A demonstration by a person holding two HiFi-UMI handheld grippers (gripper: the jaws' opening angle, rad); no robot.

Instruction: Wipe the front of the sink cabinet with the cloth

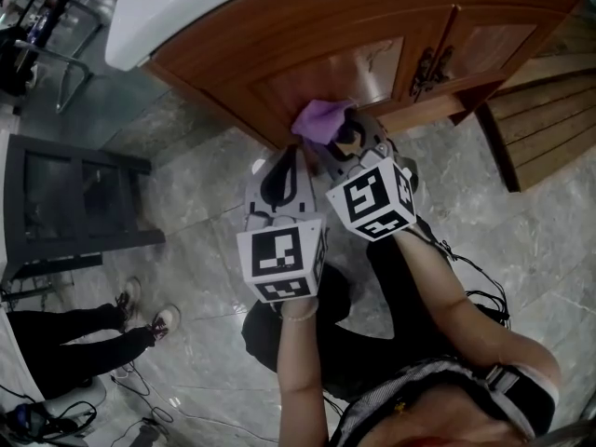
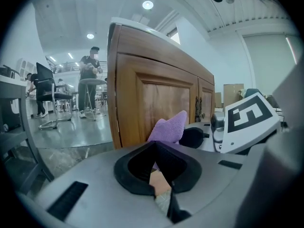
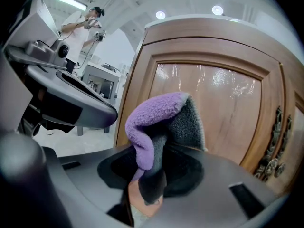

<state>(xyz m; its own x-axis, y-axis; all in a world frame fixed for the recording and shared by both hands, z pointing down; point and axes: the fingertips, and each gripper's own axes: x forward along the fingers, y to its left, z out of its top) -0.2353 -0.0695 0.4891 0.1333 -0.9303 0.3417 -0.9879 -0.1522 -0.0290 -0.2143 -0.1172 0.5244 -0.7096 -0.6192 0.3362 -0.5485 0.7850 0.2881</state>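
The wooden sink cabinet (image 1: 326, 35) stands under a white sink top (image 1: 186, 12). A purple cloth (image 1: 319, 119) with a grey underside is bunched in front of the left door panel (image 3: 213, 99); whether it touches the wood I cannot tell. My right gripper (image 1: 341, 138) is shut on the cloth (image 3: 159, 122), which sticks up out of its jaws (image 3: 159, 151). My left gripper (image 1: 282, 161) hovers just left of it, short of the cabinet's left corner (image 2: 116, 94). Its jaws (image 2: 155, 146) are shut with nothing between them. The cloth (image 2: 170, 127) shows behind them.
Metal door handles (image 1: 428, 68) sit where the two doors meet. A wooden pallet (image 1: 549, 119) lies to the right of the cabinet. A black stand (image 1: 74, 203) and a person's legs (image 1: 84, 333) are on the marble floor at left, with cables nearby.
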